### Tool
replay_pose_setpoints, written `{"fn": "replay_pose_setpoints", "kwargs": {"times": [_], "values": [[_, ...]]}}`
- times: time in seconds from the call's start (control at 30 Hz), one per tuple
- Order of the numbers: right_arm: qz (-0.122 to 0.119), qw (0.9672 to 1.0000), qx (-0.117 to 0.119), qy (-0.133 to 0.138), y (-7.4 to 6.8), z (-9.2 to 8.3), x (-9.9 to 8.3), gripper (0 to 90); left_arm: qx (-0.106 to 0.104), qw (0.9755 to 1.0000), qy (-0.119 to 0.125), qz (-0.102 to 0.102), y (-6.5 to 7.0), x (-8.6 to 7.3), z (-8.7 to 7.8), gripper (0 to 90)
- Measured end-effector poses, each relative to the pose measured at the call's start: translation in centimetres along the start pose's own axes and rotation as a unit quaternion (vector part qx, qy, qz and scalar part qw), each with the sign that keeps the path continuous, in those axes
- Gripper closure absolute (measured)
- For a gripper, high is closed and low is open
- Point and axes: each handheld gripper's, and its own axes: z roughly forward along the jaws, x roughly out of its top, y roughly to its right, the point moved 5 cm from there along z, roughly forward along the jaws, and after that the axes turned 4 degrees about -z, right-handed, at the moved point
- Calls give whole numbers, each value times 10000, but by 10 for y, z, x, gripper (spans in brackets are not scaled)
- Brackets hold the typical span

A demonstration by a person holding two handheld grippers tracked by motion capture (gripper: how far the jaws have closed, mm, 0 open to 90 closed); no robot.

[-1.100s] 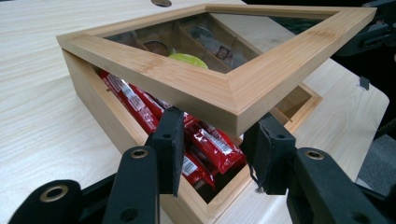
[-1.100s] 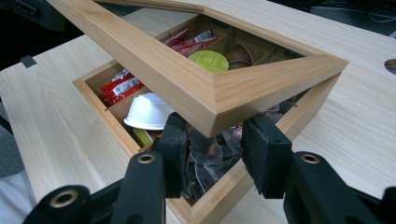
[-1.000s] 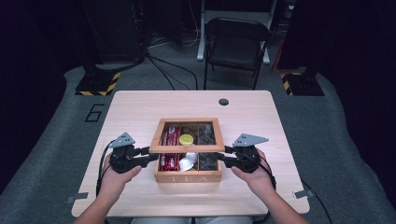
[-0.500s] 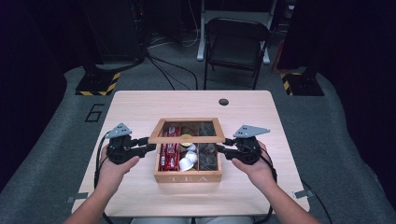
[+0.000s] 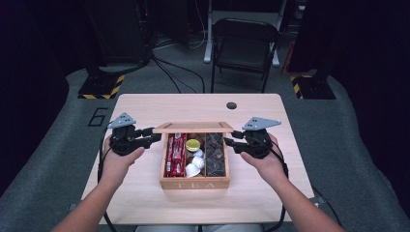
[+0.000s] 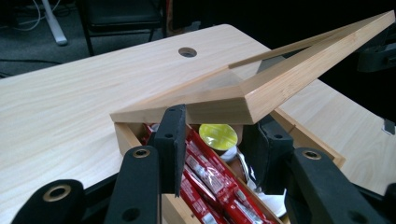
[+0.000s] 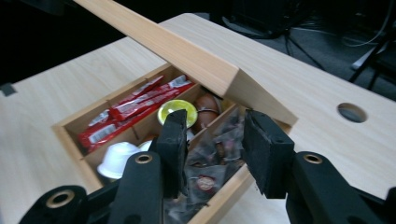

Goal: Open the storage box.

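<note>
Tabletop: pale wood tabletop [image 5: 145,193] with a round cable hole [image 5: 231,105] beyond the box; bare on every side of the box.
Room: dark; grey floor [image 5: 58,145] around the tabletop, a black folding chair [image 5: 244,46] far beyond the box, yellow-and-black striped bases [image 5: 99,87] to either side of it, cables on the floor.
Box: wooden tea box [image 5: 195,182] sits near the middle of the tabletop, the word TEA on its near wall. Inside, red packets [image 5: 175,154] fill the left compartment, a yellow-topped pod [image 5: 193,144] and white pods [image 5: 195,166] the middle, dark wrapped pieces [image 5: 216,154] the right.
Lid: wooden frame lid [image 5: 193,127] with a clear pane, tilted up over the far part of the box, its near edge lifted clear of the walls.
Left hand-held gripper [image 5: 153,137]: at the box's left, clenched on the lid's left corner; its own view shows the corner between the pads.
Right hand-held gripper [image 5: 230,138]: at the box's right, clenched on the lid's right corner.
Change: a second ago the lid lay flat on the box; half a second ago it was partly raised; now it stands steeper, and both hands sit higher and farther from the person.
</note>
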Motion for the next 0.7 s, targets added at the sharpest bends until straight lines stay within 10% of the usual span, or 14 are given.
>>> {"fn": "replay_pose_setpoints", "kwargs": {"times": [0.3,0.7], "values": [[-243,9989,-388,-27,15,11,10,586,50,10000,33,36,-3,12,2,601],[36,9988,-477,100,30,29,18,583,112,9999,33,77,-6,22,5,601]]}}
